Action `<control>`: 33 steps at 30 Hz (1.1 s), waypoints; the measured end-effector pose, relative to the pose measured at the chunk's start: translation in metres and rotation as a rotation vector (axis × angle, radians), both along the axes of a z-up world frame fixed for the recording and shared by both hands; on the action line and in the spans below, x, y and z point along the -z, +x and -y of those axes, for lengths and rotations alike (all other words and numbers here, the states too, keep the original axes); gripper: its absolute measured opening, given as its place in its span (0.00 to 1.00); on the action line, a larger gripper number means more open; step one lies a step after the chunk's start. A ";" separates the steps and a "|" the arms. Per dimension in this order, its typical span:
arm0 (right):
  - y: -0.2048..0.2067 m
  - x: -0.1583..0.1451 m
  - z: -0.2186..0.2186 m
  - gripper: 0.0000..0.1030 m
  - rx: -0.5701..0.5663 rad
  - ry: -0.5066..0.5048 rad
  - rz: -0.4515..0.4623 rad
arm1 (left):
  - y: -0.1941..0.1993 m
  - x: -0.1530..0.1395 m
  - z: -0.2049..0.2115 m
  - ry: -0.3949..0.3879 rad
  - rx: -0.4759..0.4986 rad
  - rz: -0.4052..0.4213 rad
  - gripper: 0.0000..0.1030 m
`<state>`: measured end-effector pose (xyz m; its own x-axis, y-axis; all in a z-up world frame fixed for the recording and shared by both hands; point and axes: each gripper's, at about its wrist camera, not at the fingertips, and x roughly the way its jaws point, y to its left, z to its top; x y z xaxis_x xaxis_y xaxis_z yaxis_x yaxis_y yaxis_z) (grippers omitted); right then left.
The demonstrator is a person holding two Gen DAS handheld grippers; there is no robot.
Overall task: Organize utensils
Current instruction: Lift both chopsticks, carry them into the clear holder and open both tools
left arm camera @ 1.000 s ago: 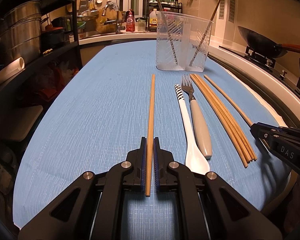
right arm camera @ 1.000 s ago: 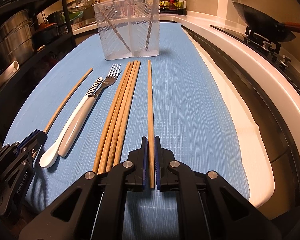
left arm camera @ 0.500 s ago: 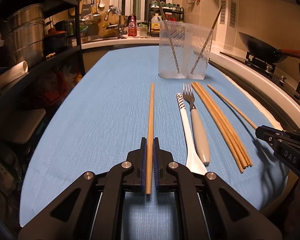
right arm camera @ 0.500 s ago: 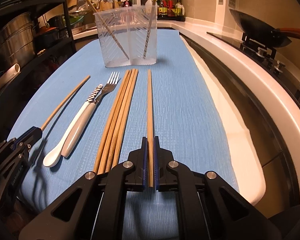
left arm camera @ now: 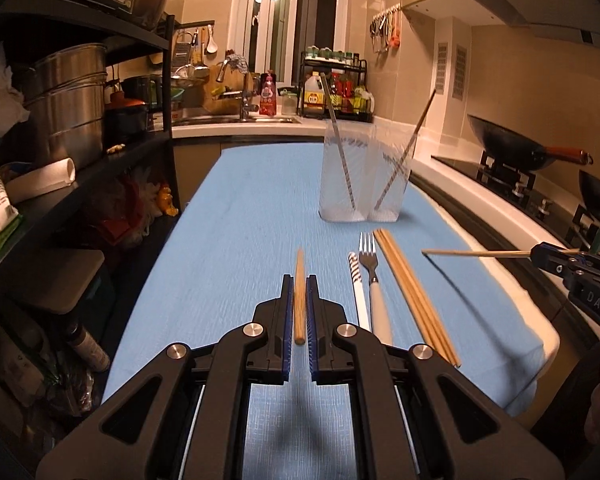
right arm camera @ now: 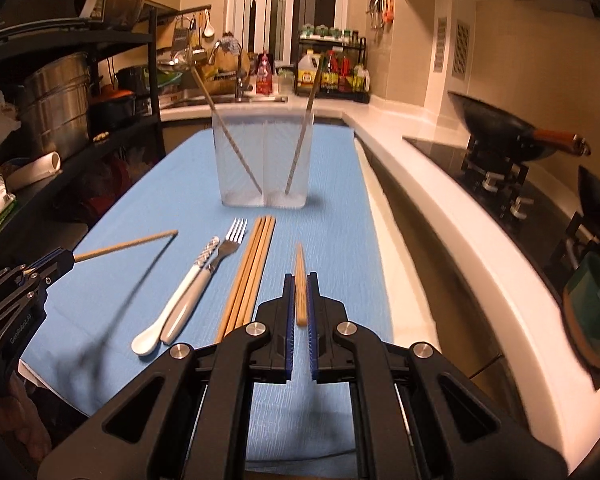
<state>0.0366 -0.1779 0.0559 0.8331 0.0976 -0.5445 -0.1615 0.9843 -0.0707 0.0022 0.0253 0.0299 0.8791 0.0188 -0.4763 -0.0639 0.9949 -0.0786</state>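
Both chopsticks are up off the blue mat (left arm camera: 240, 240) now, where half a second ago they lay flat on it: our left gripper (left arm camera: 299, 312) is clamped on one chopstick (left arm camera: 299, 292) and our right gripper (right arm camera: 299, 308) is pinching the other chopstick (right arm camera: 300, 288). Each stick now points toward the clear holder (right arm camera: 264, 160) at the far end of the mat. The spoon (right arm camera: 172, 312), fork (right arm camera: 204, 280) and chopstick bundle (right arm camera: 252, 264) haven't budged between us.
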 end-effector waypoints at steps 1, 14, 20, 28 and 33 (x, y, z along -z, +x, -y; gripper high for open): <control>-0.002 -0.008 -0.001 0.06 -0.007 0.000 0.018 | 0.001 -0.005 -0.001 0.000 0.001 0.007 0.06; -0.003 -0.066 -0.005 0.06 -0.058 0.049 0.104 | 0.006 -0.083 -0.014 -0.046 0.074 0.091 0.06; 0.002 -0.074 -0.011 0.06 -0.071 0.050 0.089 | 0.017 -0.096 -0.015 -0.086 0.084 0.042 0.06; 0.014 -0.085 -0.018 0.06 -0.086 0.056 0.083 | 0.033 -0.106 -0.011 -0.068 0.095 0.044 0.06; 0.027 -0.091 -0.020 0.06 -0.097 0.063 0.094 | 0.047 -0.115 -0.011 -0.078 0.103 0.052 0.06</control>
